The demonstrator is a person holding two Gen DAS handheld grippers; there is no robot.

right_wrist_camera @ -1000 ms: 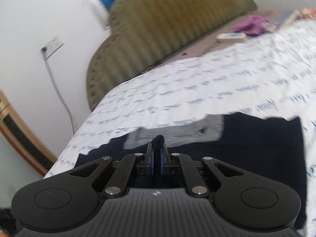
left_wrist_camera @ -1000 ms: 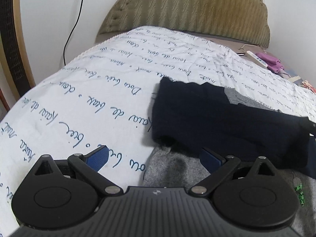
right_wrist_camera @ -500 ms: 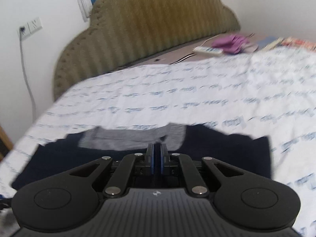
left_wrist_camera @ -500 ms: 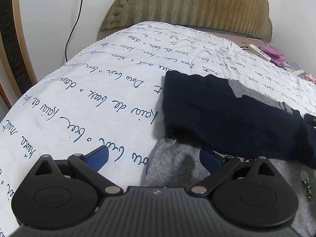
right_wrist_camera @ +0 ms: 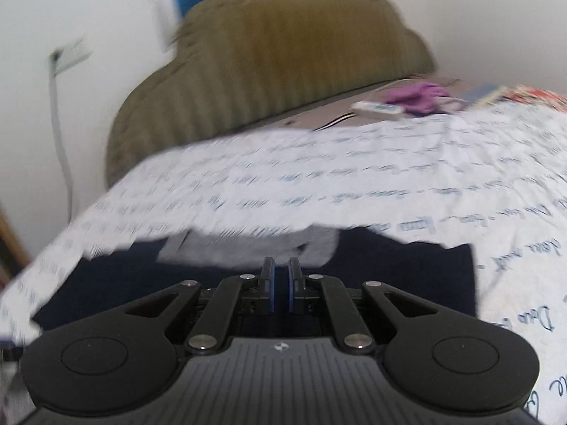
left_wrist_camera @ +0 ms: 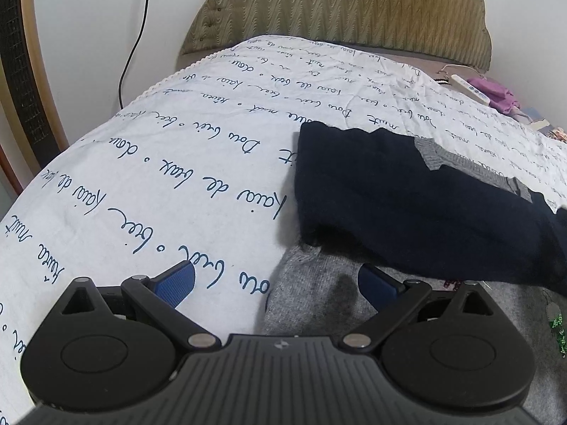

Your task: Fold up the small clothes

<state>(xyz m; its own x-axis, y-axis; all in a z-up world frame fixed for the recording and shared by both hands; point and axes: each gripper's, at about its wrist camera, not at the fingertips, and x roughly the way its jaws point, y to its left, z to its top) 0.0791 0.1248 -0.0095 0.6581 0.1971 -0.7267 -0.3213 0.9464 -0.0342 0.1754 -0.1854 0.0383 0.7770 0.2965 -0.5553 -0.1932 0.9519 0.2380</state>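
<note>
A small dark navy garment (left_wrist_camera: 418, 194) with a grey knit band lies folded on the white bedspread (left_wrist_camera: 177, 177); its near edge rests over a grey knit garment (left_wrist_camera: 312, 297). My left gripper (left_wrist_camera: 276, 283) is open and empty, its right finger above the grey garment's left edge. In the right wrist view the navy garment (right_wrist_camera: 407, 269) lies below my right gripper (right_wrist_camera: 280, 272), grey band (right_wrist_camera: 255, 244) just ahead. The right jaws stand a narrow gap apart with nothing between them.
A padded olive headboard (left_wrist_camera: 336, 10) stands at the far end. A white remote (left_wrist_camera: 471, 88) and purple cloth (left_wrist_camera: 496, 92) lie at the far right. A black cable (left_wrist_camera: 134, 35) hangs on the left wall; a wooden frame (left_wrist_camera: 21, 71) stands left.
The right gripper let go of the navy fabric it pinched a second ago; its jaws have parted slightly. The navy garment now lies flat. The left gripper has barely moved.
</note>
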